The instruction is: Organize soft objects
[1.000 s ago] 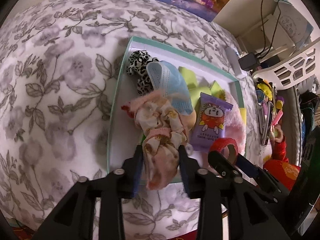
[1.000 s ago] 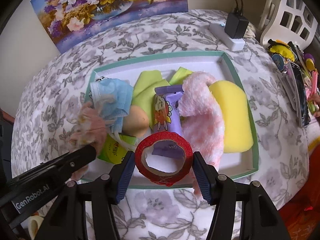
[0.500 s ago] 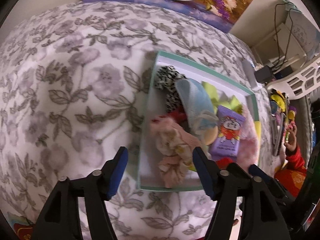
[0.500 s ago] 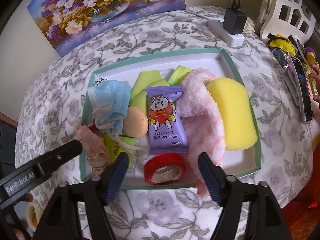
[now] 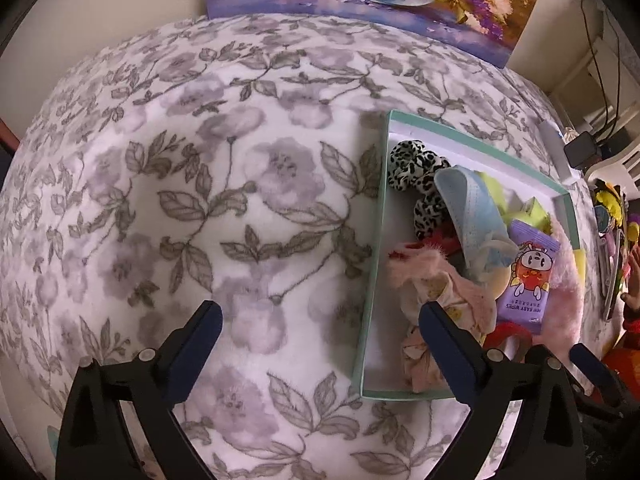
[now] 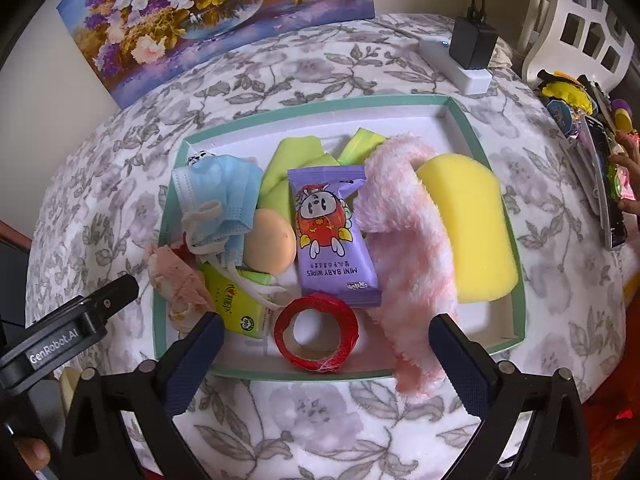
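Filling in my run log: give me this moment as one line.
left gripper: open, empty, over floral blanket | right gripper: open, empty | red tape roll, pink floral cloth: in teal-rimmed tray

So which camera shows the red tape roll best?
The right wrist view: the red tape roll lies whole in the tray, hole visible, between the open tongs. In the left wrist view only a red sliver shows behind the tongs' finger.

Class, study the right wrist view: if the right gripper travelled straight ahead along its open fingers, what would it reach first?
Most likely the red tape roll, lying in the tray centred ahead of the right gripper. The tray's near rim sits lower and might be cleared; depth is hard to judge through the fisheye.
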### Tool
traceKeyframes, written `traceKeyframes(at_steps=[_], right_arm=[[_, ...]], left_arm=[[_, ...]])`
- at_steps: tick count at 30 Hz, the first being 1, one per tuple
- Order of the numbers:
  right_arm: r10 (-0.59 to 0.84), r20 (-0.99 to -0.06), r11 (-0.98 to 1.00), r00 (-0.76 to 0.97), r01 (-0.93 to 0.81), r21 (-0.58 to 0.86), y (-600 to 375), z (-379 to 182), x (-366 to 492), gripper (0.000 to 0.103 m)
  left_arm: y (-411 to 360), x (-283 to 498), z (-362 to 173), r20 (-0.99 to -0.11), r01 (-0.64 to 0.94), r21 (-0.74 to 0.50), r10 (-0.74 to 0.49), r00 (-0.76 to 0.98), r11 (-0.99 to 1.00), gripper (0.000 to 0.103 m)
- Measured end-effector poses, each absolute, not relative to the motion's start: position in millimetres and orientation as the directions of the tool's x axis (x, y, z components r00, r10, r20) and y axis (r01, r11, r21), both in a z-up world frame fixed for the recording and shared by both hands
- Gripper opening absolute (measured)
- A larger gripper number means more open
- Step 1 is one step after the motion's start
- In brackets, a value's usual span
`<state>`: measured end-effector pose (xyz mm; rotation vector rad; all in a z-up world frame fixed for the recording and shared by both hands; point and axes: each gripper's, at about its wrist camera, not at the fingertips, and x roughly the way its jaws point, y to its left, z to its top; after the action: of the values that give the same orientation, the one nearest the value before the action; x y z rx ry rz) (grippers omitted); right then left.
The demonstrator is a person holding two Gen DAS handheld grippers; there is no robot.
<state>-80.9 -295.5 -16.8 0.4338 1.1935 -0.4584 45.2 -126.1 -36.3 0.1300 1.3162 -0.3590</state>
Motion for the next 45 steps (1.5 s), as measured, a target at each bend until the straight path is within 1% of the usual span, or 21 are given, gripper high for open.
traceKeyframes(at_steps=[3, 9, 14, 16, 17, 19, 23, 32, 45], right_arm=[[-0.113, -0.948, 0.832, 0.297, 0.551, 0.073, -295.0, -17.0, -81.0, 0.103], [-0.122, -0.947, 0.840, 0.297, 0.540, 0.061, -291.9, -15.7, -82.4, 0.103], [-0.129, -0.944, 0.838, 0.304, 0.542, 0.060, -290.8, -13.6, -86.4, 0.103], [-0.131, -0.943, 0.840, 0.305, 0.540, 0.058, -289.1, -13.0, -88.9, 0.103], [-0.134, -0.943, 0.840, 0.306, 0.540, 0.056, -287.3, -12.7, -90.5, 0.103], [-0.135, -0.942, 0.841, 0.308, 0.538, 0.055, -284.7, -12.1, -93.6, 0.103], [-0.135, -0.940, 0.844, 0.313, 0.533, 0.056, -279.7, -11.3, -100.3, 0.103], [-0.138, -0.933, 0.850, 0.332, 0.523, 0.060, -270.9, -7.5, -115.0, 0.103], [-0.143, -0.931, 0.876, 0.336, 0.481, 0.039, -254.8, -6.5, -124.9, 0.103]], left_arm=[[-122.7, 43.6, -33.5, -0.959, 0.321, -0.097, -0.174, 0.223, 0.942, 0.099], [-115.6, 37.8, -21.3, -0.943, 0.305, 0.001, -0.100, 0.316, 0.952, 0.099], [-105.3, 31.7, -14.2, -0.934, 0.294, -0.002, -0.107, 0.340, 0.956, 0.099], [-103.6, 26.8, -12.1, -0.930, 0.288, 0.046, -0.065, 0.362, 0.957, 0.099], [-103.6, 23.3, -10.7, -0.923, 0.283, 0.092, -0.026, 0.385, 0.955, 0.099], [-102.0, 18.4, -9.0, -0.913, 0.282, 0.128, 0.002, 0.408, 0.951, 0.099], [-94.3, 8.0, -8.3, -0.928, 0.297, 0.085, -0.033, 0.371, 0.951, 0.099], [-81.4, -18.3, -11.5, -0.940, 0.292, 0.121, 0.015, 0.341, 0.949, 0.099], [-67.8, -25.8, -14.3, -0.952, 0.252, 0.097, 0.015, 0.306, 0.963, 0.099]])
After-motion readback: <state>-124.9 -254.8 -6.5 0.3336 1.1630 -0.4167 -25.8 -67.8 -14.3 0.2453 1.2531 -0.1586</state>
